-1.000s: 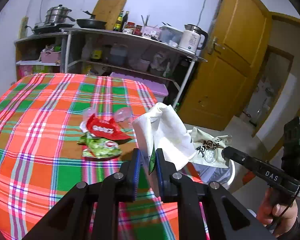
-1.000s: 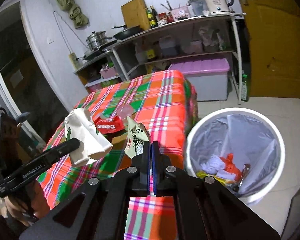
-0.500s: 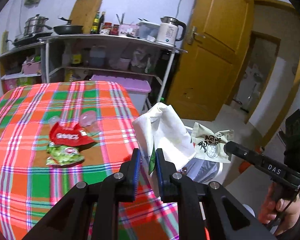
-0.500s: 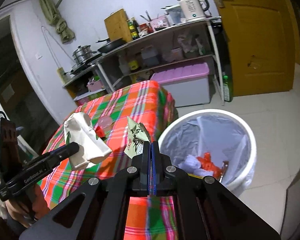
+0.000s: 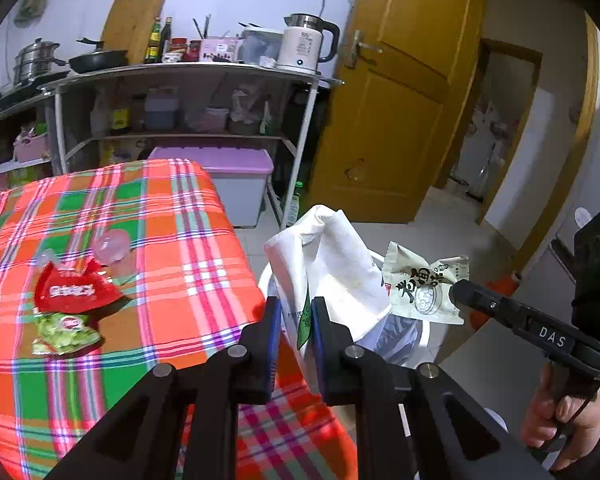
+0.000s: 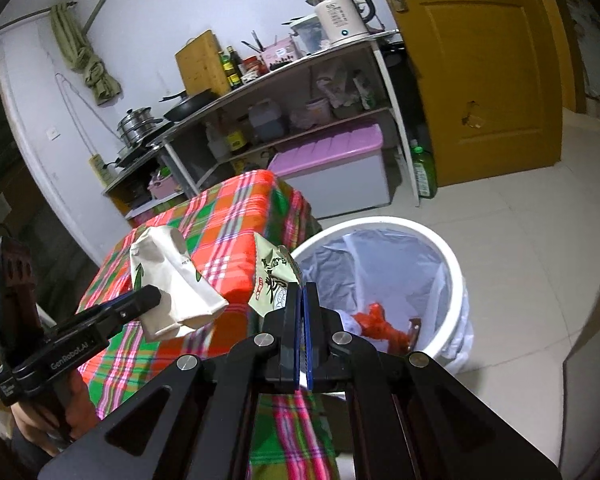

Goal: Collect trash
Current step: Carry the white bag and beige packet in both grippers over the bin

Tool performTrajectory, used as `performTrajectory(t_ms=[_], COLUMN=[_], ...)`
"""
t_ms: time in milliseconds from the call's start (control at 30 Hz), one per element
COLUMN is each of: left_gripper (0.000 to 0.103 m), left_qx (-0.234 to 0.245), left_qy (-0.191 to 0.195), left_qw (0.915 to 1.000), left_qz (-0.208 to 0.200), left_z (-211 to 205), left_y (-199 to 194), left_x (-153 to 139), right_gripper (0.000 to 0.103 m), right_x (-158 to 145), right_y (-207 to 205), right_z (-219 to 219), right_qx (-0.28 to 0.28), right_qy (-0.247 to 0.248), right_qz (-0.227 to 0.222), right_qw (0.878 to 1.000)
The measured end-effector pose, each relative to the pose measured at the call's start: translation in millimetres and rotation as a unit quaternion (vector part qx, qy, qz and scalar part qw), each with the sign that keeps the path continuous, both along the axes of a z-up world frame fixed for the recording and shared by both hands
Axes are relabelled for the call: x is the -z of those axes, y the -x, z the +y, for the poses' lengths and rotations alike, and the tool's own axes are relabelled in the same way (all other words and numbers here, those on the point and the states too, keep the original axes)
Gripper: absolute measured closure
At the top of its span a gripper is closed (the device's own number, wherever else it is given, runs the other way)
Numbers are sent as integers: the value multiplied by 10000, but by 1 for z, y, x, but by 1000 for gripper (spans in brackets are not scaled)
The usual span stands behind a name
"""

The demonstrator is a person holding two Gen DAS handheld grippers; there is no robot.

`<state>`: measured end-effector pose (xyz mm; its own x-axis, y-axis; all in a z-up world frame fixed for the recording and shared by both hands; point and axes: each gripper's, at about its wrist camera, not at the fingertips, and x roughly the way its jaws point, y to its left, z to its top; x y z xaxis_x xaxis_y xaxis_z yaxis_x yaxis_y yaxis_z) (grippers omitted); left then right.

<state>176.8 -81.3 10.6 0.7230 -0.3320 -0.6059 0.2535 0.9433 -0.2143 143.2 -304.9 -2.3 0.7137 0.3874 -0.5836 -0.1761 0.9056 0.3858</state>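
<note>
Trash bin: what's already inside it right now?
In the right wrist view the white trash bin has a clear liner holding a red-orange wrapper, a brown scrap and something pale. The near bottom is hidden behind the right gripper.

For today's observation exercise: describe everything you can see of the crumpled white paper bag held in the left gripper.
The crumpled white paper bag looks like thin creased paper with green printed marks low on its side. It stands roughly upright, its open top puckered, pinched near its lower edge by the left gripper, in the air beside the table's edge, in front of the white bin.
</note>
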Motion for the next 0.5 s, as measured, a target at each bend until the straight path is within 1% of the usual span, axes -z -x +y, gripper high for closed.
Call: performTrajectory(t_ms=[267,500], left_gripper=[88,88], left_qx=[210,373], left_qy=[-91,-172], left_qw=[9996,9985], left_qz=[175,368], left_z=[-23,-42], left_y=[-19,-37], left_x=[16,33], right_gripper=[102,102], right_x=[14,33], right_y=[-10,-25], right_z=[-17,-28], right_qx=[177,288], right_qy=[-36,-35], right_qz=[174,427], right_qw=[9997,9987])
